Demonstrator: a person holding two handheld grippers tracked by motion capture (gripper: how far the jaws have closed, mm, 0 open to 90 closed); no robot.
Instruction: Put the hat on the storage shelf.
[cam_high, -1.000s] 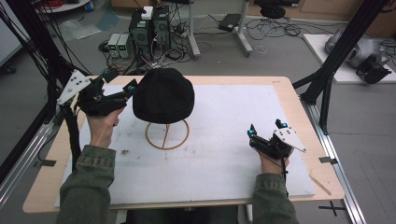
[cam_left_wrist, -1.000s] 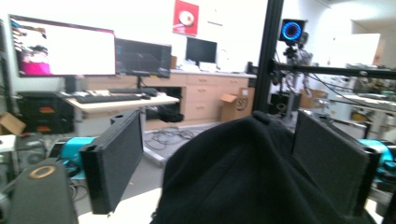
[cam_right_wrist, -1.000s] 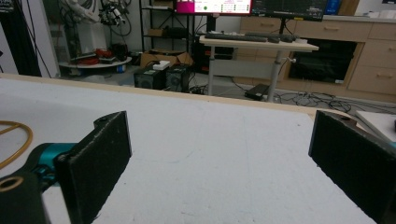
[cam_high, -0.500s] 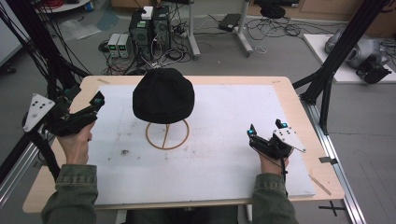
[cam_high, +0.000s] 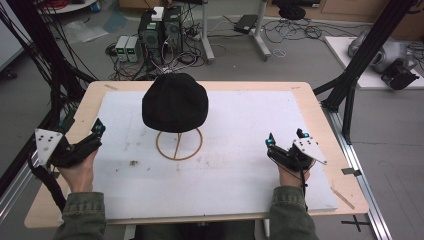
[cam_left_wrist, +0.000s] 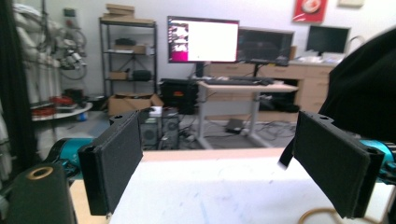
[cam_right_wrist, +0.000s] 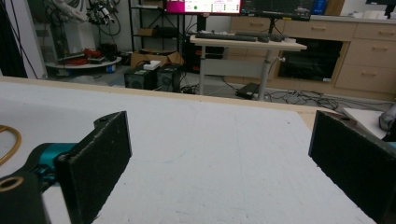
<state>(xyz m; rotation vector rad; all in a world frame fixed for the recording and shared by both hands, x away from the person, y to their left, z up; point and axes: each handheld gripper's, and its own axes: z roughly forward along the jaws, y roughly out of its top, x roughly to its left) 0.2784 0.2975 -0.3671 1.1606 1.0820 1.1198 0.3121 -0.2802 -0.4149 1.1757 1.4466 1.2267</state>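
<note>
we see a black knitted cap (cam_high: 175, 102) sitting on top of a thin wooden stand with a ring-shaped base (cam_high: 179, 144), towards the far left of the white sheet that covers the pale wooden table (cam_high: 320, 105). the cap hides the top of the stand, and only the ring and a slanted stem show below it.

our left gripper (cam_high: 92, 137) is at the near left edge of the table, held in a hand (cam_high: 80, 167) that comes out of an olive green sleeve (cam_high: 82, 215). it points right and far, towards the cap, but is well apart from it and from the ring. in the left gripper view its two black padded jaws are spread wide with nothing between them, the dark bulk of the cap (cam_left_wrist: 364, 88) rises at the right edge, and a bit of the wooden ring (cam_left_wrist: 317, 217) shows low down between the jaws.

our right gripper (cam_high: 285, 140) rests low at the near right of the sheet, well apart from the cap, with its grey three-cornered plate on top. in the right gripper view its jaws are also spread wide and empty over bare white sheet (cam_right_wrist: 215, 154), and a sliver of the ring (cam_right_wrist: 9, 142) curves in at the left edge.

beyond the table, computer boxes (cam_high: 160, 25) and cables lie on the grey floor.
</note>
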